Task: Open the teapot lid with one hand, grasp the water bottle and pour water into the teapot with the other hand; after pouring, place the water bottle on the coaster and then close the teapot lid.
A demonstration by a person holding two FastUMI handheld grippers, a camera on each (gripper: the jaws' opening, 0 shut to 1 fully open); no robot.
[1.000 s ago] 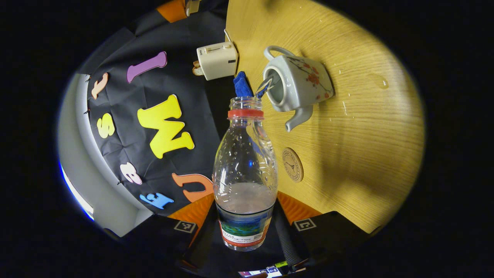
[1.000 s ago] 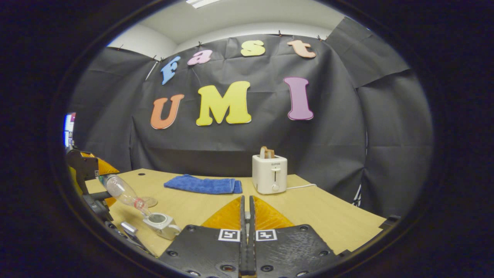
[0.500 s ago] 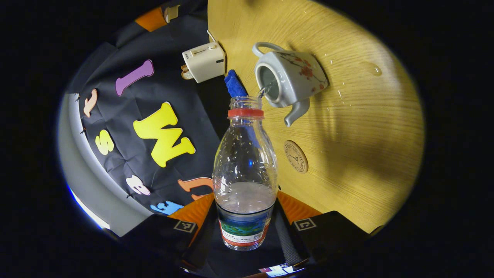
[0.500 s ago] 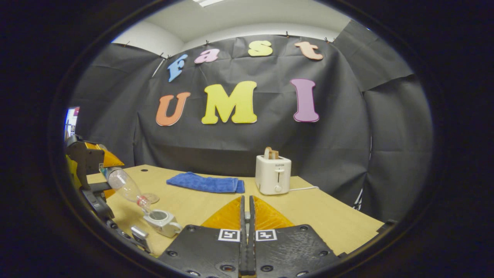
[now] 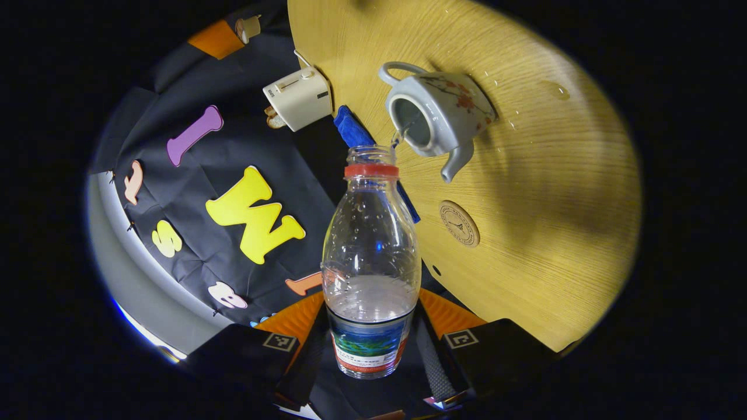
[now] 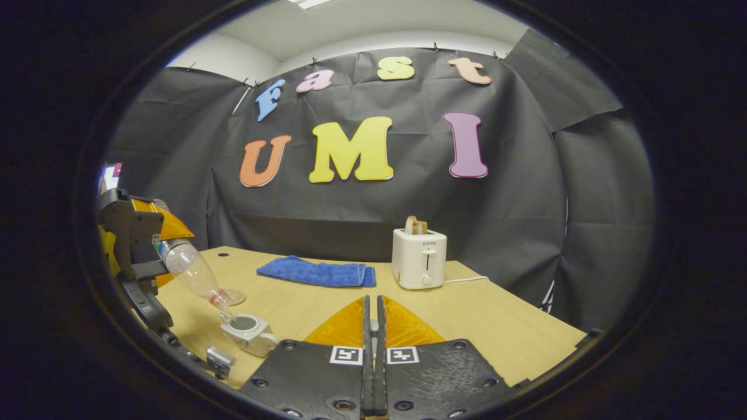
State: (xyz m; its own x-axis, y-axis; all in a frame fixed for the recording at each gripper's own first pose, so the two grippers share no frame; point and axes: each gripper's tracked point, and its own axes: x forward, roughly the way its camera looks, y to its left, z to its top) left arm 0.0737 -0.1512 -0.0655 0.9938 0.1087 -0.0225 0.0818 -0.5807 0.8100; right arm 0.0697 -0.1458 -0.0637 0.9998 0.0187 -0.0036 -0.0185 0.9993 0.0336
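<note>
Hiding part of the blue towel (image 5: 356, 129) behind the water bottle (image 5: 371, 256). Covering the bottle's base between the left gripper (image 5: 371, 350) fingers. Concealing whatever sits pinched inside the right gripper (image 6: 373, 361).

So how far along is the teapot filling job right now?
Done: the teapot stands open, lid off. In hand: the left gripper tilts the water bottle, a thin stream entering the opening. Left: stand the bottle on the coaster, then close the lid. The right gripper looks shut.
</note>
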